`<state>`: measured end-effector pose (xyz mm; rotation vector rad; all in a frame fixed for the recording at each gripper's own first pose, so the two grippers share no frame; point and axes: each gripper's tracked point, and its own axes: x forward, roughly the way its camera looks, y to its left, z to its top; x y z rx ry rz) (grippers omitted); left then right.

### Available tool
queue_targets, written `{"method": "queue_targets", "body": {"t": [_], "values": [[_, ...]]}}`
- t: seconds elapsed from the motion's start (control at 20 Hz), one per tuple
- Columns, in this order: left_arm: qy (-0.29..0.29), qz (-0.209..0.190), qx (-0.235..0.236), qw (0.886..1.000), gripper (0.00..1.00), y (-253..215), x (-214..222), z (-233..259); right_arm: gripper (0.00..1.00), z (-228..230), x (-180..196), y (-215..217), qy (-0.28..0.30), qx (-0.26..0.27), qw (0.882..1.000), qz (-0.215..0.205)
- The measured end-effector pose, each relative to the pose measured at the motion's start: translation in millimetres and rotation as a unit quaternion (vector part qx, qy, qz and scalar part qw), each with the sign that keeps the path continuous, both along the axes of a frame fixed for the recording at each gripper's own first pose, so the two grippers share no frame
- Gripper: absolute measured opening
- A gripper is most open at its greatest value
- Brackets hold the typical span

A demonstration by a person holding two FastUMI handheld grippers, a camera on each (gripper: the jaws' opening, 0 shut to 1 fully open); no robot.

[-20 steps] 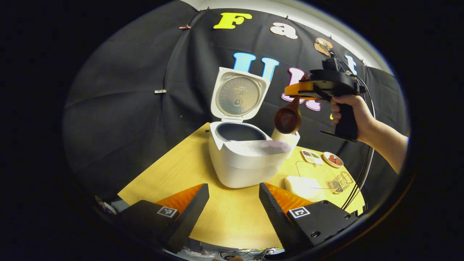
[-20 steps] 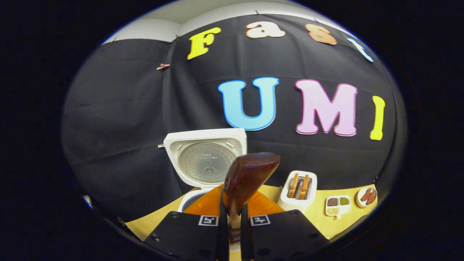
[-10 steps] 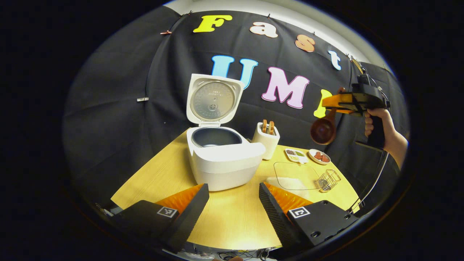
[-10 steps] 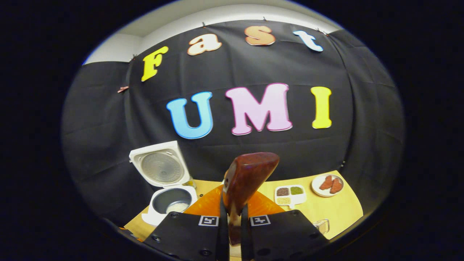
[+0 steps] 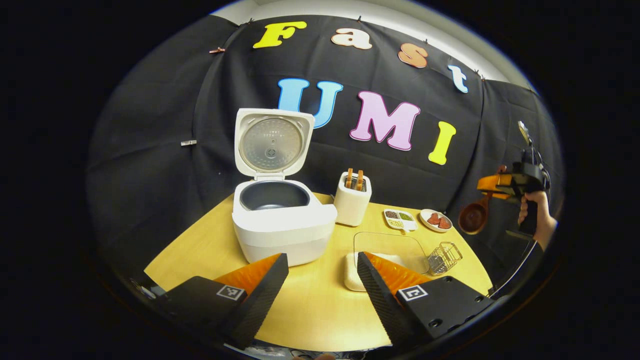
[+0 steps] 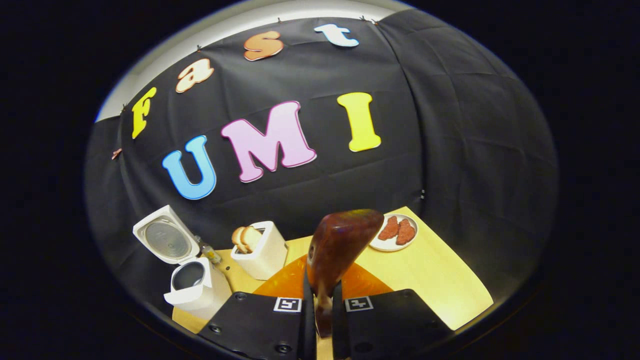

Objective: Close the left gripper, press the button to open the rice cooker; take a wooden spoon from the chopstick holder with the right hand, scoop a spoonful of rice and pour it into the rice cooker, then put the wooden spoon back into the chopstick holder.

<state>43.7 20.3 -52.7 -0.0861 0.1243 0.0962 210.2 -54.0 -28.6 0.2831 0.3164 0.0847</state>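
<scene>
The white rice cooker [image 5: 280,222] stands open on the yellow table [image 5: 320,305], its lid [image 5: 272,142] upright and its dark pot in sight. Just right of it is the white chopstick holder [image 5: 352,202] with wooden handles sticking out. My left gripper [image 5: 322,285] hovers open over the table's front, holding nothing. Far to the right, a hand carries my right gripper [image 5: 492,182], shut on the wooden spoon [image 5: 474,216], beyond the table's right edge. In the right gripper view the spoon [image 6: 342,245] rises from that gripper [image 6: 323,300], with the cooker [image 6: 192,285] and the holder [image 6: 260,250] at lower left.
A clear tray [image 5: 395,240] with a white heap [image 5: 354,272] at its near end lies right of the cooker, beside a small wire basket [image 5: 444,256]. A divided dish [image 5: 399,219] and a plate of red pieces [image 5: 436,220] sit behind them. The same plate [image 6: 392,232] lies ahead of the spoon.
The right gripper has carried the spoon from above the cooker's rim out to the right and lower, past the table's edge. The left gripper stayed open while its view swung right.
</scene>
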Motion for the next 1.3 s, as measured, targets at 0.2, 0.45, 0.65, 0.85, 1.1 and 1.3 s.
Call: {"method": "queue_targets", "body": {"t": [0.2, 0.45, 0.65, 0.85, 1.1, 1.3], "values": [[0.004, 0.026, -0.013, 1.000, 0.96, -23.7, 3.9, 3.1, 0.17, -45.4, 20.9, -30.9, 0.030, 0.028, 0.999, -0.017], [0.006, 0.065, -0.052, 0.996, 0.96, -37.3, 7.8, 12.5, 0.17, -98.4, 43.3, -52.1, 0.073, 0.049, 0.996, -0.020], [0.002, 0.105, -0.038, 0.994, 0.96, -36.2, 6.8, 17.6, 0.17, -135.2, 55.6, -60.2, 0.102, 0.050, 0.993, -0.019], [0.017, 0.119, -0.031, 0.992, 0.96, -38.0, 5.0, 12.7, 0.17, -169.9, 60.3, -59.2, 0.138, 0.083, 0.986, -0.031], [0.023, 0.137, -0.030, 0.990, 0.96, -32.7, 3.9, 13.4, 0.17, -197.5, 59.5, -52.8, 0.155, 0.067, 0.985, -0.035], [0.015, 0.141, -0.049, 0.989, 0.96, -25.8, 11.4, 19.0, 0.22, -205.8, 55.1, -49.5, 0.168, 0.077, 0.982, -0.041]]}}
